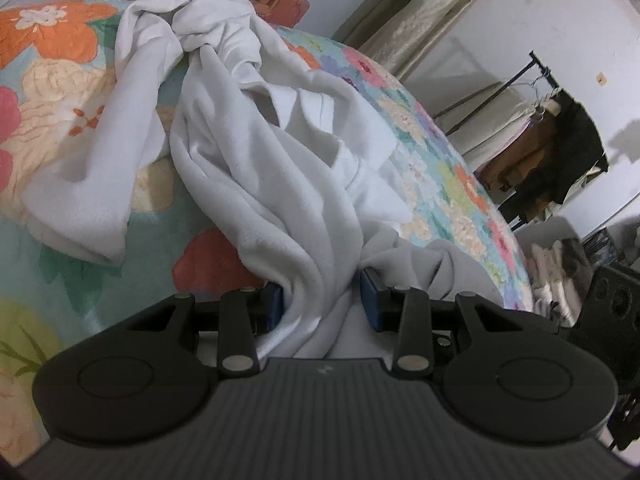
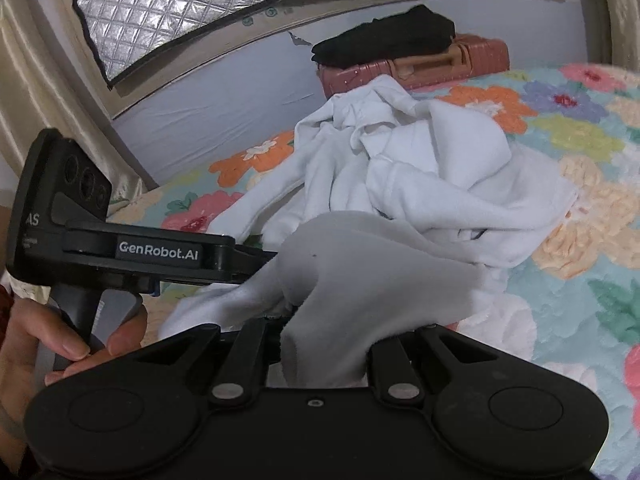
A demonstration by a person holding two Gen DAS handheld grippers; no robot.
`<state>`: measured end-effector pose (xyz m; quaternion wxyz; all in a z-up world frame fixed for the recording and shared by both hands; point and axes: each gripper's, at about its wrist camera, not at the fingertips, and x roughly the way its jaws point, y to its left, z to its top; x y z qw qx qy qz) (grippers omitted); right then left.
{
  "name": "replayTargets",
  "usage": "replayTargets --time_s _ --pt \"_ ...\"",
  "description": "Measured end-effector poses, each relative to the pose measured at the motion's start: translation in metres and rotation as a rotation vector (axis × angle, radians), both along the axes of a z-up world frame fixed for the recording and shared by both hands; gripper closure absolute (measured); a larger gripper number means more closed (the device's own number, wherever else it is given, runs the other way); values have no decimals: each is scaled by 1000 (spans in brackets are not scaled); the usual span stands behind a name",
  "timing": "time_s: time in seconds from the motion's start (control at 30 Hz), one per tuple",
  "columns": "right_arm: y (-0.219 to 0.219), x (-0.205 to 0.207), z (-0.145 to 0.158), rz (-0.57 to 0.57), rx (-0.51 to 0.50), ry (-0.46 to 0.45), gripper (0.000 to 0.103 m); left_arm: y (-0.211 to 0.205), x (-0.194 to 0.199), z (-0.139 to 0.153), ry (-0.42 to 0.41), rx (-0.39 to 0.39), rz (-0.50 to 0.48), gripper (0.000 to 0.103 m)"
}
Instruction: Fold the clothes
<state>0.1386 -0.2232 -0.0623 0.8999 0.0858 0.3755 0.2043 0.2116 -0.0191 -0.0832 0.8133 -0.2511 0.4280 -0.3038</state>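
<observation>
Left gripper of mine is pinched on a thick bunch of the white garment, which trails ahead over the floral bedspread. My right gripper is nearly closed on another fold beside it.

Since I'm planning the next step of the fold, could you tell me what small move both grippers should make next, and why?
Probably lift and draw both apart. The left gripper and right gripper each pinch the white garment, which lies twisted and bunched on the floral bedspread. Spreading the held parts should open it flat before any fold.
</observation>
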Motion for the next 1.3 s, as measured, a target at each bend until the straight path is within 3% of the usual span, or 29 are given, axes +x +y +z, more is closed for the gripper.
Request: replayTargets --time_s 0.1,0.23,0.33,0.43,0.53,0.63,0.8,1.1,1.3 --pt "-4 3 0 5 -1 -2 89 5 4 -13 58 -73 23 66" --pt "-13 6 -3 -18 60 33 89 1 2 -10 52 -60 23 66" --pt "-3 -1 12 43 -50 -22 89 1 0 -6 78 -101 46 66" --pt "-12 -7 27 54 -52 -40 89 0 -5 -3 105 -158 55 66" --pt "-27 -14 38 7 17 -10 88 -10 -14 14 71 -124 35 66" --pt "-34 -29 46 -52 -1 2 88 -30 -14 24 115 -86 -3 66" --pt "-72 -64 57 -189 -7 2 88 -99 -26 47 145 -33 -95 66" --pt "-196 -168 110 -495 47 -139 89 -260 -78 102 108 -129 -221 66" --pt "-269 -232 133 -655 99 -227 89 -366 -121 150 -6 -64 -331 66"
